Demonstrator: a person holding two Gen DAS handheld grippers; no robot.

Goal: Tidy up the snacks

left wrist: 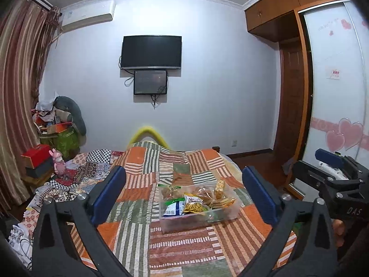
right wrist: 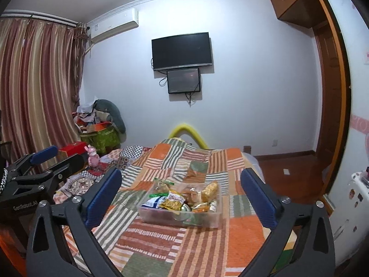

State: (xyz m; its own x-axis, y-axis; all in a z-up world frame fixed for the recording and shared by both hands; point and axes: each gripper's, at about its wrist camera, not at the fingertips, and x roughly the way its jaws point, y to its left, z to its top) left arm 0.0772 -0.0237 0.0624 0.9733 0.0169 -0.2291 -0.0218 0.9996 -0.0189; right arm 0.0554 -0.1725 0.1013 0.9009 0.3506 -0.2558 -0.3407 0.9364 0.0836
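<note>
The snack packets (left wrist: 194, 199) all lay inside a clear plastic bin (left wrist: 175, 225) that sat on the patchwork bedspread (left wrist: 184, 249), about mid-bed and a little to the right; no packet showed loose on the cover around it. A blue-and-white bag (left wrist: 171, 209) leaned at the near left of the bin, a yellow bag of stick-shaped crisps (left wrist: 193, 205) just right of it, and paler packets stood toward the far right corner.

The left gripper (left wrist: 182, 194) hung above the near part of the bed with its fingers spread wide and nothing between them; the right gripper (right wrist: 181, 196) did the same, off to the right — both faced the bin and stood well short of it.

That arrangement suited two stages alike: snacks gathered and the sorting over, or a filled bin waiting to be emptied and laid out. Whichever held, good handling here would probably mean treating the bags as light, crinkly and slippery — pinching a sealed edge, not the puffed middle, so the contents did not crush. The bin looked thin-walled and likely to slide on the soft cover, so one gripper steadying its rim while the other worked would help.
</note>
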